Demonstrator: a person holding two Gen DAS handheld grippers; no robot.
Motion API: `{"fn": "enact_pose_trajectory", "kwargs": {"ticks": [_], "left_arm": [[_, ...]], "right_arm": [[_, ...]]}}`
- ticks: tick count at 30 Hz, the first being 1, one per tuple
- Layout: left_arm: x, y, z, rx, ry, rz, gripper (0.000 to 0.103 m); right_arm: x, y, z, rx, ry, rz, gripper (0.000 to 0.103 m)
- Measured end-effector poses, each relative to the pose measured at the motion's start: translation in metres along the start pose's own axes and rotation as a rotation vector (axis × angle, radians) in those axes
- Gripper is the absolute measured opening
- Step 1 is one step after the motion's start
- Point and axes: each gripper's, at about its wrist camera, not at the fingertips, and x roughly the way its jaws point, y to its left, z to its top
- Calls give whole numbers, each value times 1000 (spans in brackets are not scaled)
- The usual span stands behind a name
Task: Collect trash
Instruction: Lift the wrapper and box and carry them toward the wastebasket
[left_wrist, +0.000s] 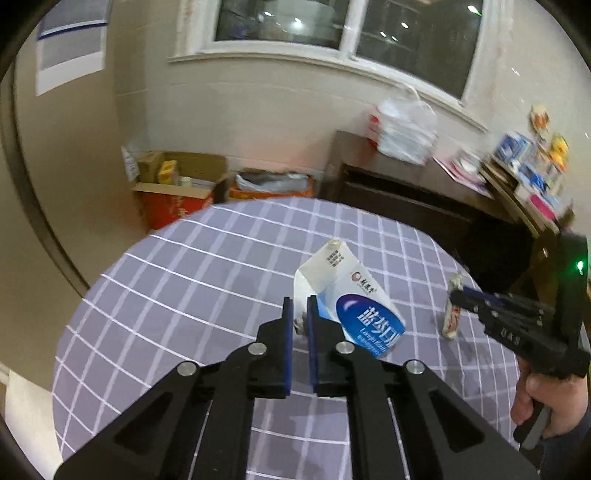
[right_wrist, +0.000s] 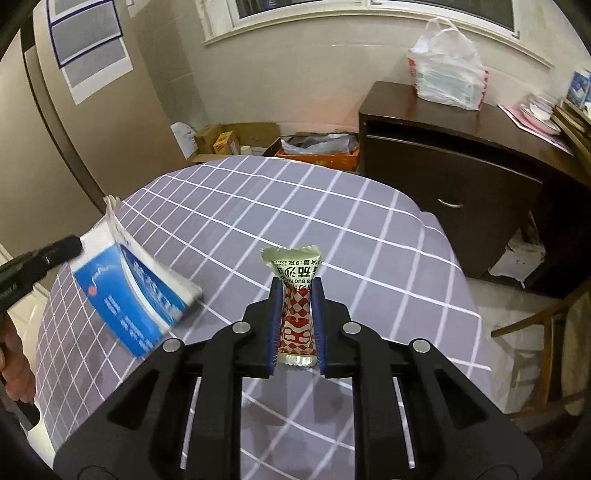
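Observation:
My left gripper (left_wrist: 300, 308) is shut on the edge of a flattened blue-and-white milk carton (left_wrist: 349, 299) and holds it tilted over the checked purple tablecloth (left_wrist: 184, 288). The carton also shows in the right wrist view (right_wrist: 136, 295) at the left. My right gripper (right_wrist: 297, 291) is shut on a small red-and-white sauce packet (right_wrist: 297, 317) with a gold top, held above the cloth. In the left wrist view the right gripper (left_wrist: 456, 295) holds that packet (left_wrist: 452, 314) at the right.
A dark wooden cabinet (right_wrist: 461, 155) with a white plastic bag (right_wrist: 447, 70) stands behind the table at the right. Open cardboard boxes (right_wrist: 317, 151) sit on the floor by the wall. A wooden chair (right_wrist: 546, 332) stands at the right.

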Motion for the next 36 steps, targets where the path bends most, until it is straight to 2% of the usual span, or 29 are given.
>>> {"fn": "enact_pose_trajectory", "kwargs": {"ticks": [2,4,6,10,15,17,18,19,20,25,29,36], "left_arm": [[13,-5,-4,1,44,10,25],[24,-4,-10,-32,73,12,68],[29,-2,-17,-71,80,-4,73],[33,2,-31,-110,106,33,77],[39,4,-40,-104,136,13,81],[40,3,-41,-120,143,-37,78],[43,3,-40,-135,151,-80,59],[46,2,-40,-141,164,-100,33],[52,0,-39,-152,175,-118,31],[51,-13,-30,-154,126,-130,13],[39,-41,-16,-44,75,-93,9],[22,-85,1,41,28,-107,5]], "right_arm": [[-2,-5,-3,9,2,-1,16],[-4,-9,-6,17,2,1,16],[-6,-12,-7,19,0,4,16],[-11,-18,-8,28,-7,8,16],[-11,-26,-8,31,-6,11,16],[-11,-28,-9,36,-7,14,16],[-11,-28,-10,38,-7,15,16],[-10,-29,-11,39,-5,16,16],[-9,-29,-11,41,-3,17,16],[-10,-31,-13,35,1,25,16],[-16,-40,-13,43,-11,23,16],[-32,-64,-13,94,-45,34,14]]}}
